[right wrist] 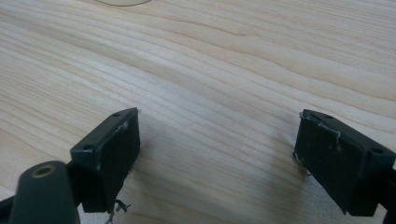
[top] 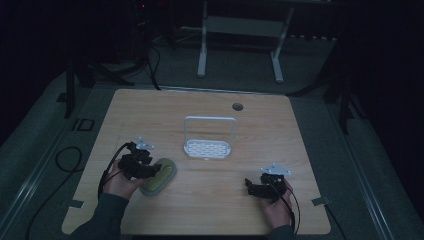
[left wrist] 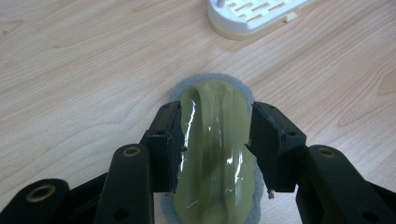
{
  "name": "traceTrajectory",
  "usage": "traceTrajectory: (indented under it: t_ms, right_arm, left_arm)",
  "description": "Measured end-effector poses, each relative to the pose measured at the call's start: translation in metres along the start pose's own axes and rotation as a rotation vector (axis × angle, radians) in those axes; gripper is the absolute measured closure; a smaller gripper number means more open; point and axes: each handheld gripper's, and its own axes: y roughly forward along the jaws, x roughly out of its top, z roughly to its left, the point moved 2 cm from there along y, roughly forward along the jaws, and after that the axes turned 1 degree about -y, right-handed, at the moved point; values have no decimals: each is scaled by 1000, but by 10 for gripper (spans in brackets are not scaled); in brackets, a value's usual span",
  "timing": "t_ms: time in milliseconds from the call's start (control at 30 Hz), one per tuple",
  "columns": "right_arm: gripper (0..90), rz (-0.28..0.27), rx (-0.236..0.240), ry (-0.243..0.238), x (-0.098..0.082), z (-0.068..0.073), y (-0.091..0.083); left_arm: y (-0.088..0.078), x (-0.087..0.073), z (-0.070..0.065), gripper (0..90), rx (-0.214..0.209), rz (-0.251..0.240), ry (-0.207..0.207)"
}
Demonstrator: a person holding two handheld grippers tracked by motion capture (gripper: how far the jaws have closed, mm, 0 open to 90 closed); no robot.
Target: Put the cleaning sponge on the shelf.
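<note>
A yellow-green sponge (top: 160,177) with a grey scouring layer, wrapped in clear film, lies flat on the wooden table (top: 260,130) at the front left. My left gripper (top: 152,171) reaches over it from the left. In the left gripper view its jaws flank the sponge (left wrist: 215,154) at its waist, and my left gripper (left wrist: 215,116) stands wide with the pads at the sponge's sides, not squeezing it. My right gripper (top: 249,185) rests at the front right. In the right gripper view my right gripper (right wrist: 219,126) is open over bare wood with nothing between the jaws.
A white slotted rack (top: 207,148) with a tall wire loop stands mid-table, just beyond the sponge; its rim (left wrist: 252,18) shows in the left gripper view. A round cable hole (top: 237,106) sits near the far edge. Cables trail off the table's left side.
</note>
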Motion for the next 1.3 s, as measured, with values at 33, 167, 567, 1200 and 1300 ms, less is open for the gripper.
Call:
traceTrajectory:
  t_ms: [33,167,567,1200,1300]
  right_arm:
    - [139,0,0,0,0,0,0]
    - [139,0,0,0,0,0,0]
    - [139,0,-1,1,0,0,0]
    - [139,-1,-1,-1,0,0,0]
    - [139,-1,-1,-1,0,0,0]
  left_arm:
    - [0,0,0,542,-2,6,3]
    - [4,3,1,535,-8,31,9]
    - [9,11,1,527,-8,100,29]
    - [12,20,4,511,-20,183,26]
    - [13,21,4,508,-25,201,24]
